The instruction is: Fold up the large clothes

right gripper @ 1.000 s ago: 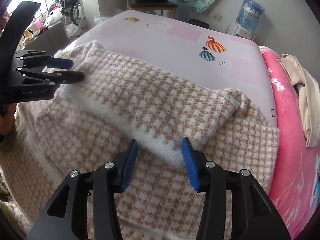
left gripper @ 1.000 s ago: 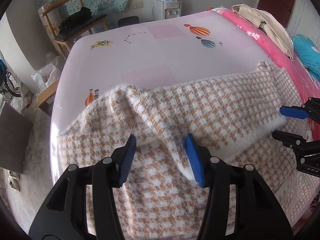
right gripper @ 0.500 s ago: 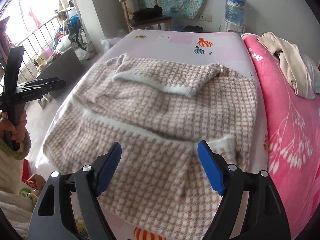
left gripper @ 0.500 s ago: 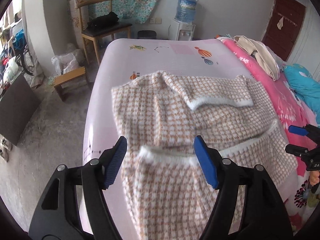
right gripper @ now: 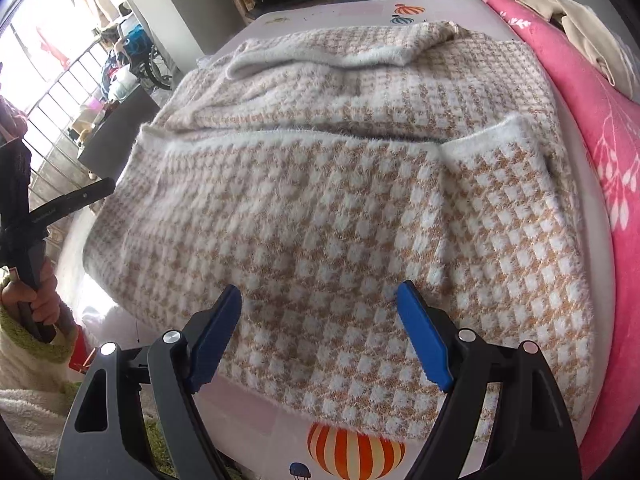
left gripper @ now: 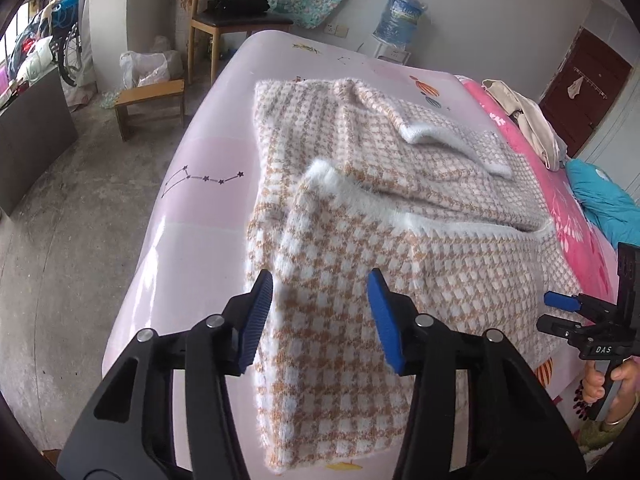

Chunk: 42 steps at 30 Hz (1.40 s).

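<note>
Left hand-held gripper (left gripper: 320, 312) and right hand-held gripper (right gripper: 320, 336) both gape wide, empty, above the sweater's (right gripper: 340, 208) near hem. Sweater spread mid-frame on the bed (left gripper: 200, 168), sleeves folded in. Looks soft, bulky, limp; likely pinch hem corners.

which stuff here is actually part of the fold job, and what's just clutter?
Job:
- checked sweater, sleeves folded in, lying on the pink sheet
- left hand-held gripper, open, empty
- right hand-held gripper, open, empty

Lying about:
- beige garment on the pink blanket
- wooden chair with black bag
- low stool
- water bottle
</note>
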### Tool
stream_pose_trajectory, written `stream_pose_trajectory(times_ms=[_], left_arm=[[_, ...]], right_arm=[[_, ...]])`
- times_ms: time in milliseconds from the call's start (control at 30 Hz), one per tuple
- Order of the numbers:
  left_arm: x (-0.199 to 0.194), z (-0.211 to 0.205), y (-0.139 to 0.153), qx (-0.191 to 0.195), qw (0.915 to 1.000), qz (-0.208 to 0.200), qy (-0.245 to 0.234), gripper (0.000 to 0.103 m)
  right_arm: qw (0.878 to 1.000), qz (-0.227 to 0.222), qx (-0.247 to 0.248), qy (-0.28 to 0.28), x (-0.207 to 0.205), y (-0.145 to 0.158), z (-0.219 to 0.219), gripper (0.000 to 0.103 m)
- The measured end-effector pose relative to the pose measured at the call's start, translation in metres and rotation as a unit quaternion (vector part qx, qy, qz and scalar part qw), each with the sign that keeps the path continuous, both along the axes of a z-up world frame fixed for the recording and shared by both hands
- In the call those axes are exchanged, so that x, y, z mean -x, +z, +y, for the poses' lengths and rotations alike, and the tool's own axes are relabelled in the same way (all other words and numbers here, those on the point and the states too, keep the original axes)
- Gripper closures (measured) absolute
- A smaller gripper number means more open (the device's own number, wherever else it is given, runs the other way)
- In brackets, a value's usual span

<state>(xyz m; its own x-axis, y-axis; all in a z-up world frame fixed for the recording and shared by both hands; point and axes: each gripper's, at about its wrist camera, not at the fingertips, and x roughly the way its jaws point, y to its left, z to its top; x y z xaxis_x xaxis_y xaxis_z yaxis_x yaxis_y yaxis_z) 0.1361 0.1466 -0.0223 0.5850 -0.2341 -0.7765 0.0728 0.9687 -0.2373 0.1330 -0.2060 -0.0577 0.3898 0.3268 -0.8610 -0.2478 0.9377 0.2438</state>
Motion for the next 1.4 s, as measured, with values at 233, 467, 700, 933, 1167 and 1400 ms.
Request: stream_pose_trajectory(times_ms=[233,467,700,933,1167,1400], left_arm=[[-0.033,-0.008,-0.017,-0.045,0.9988,0.019,0.003,0.061],[-0.04,-0.004,-0.008,0.015,0.9994,0.003,-0.032,0.061],[-0.059,0.006,-0.023,0.078,0.9956,0.04,-0.034,0.061],[-0.059,-0.004,-0.022,0.067,0.995,0.044,-0.059,0.061],[-0.047,-0.028,-0.019,-0.05,0.9969,0.034,-0.05,0.063],[-0.042,-0.051,-0.018,-0.135,0.9899,0.02,-0.039,0.065]], right_arm=[[1.0,-0.001,0.01,0.007,-0.003,-0.003,0.004,0.025],[1.0,-0.001,0.009,0.01,-0.005,-0.004,0.006,0.025],[1.0,-0.001,0.01,0.01,-0.005,-0.004,0.006,0.025],[1.0,0.0,0.012,0.009,-0.005,-0.005,0.006,0.025],[1.0,-0.003,0.013,0.006,-0.004,-0.007,0.006,0.025],[1.0,-0.003,0.02,0.001,-0.004,-0.002,0.007,0.025]])
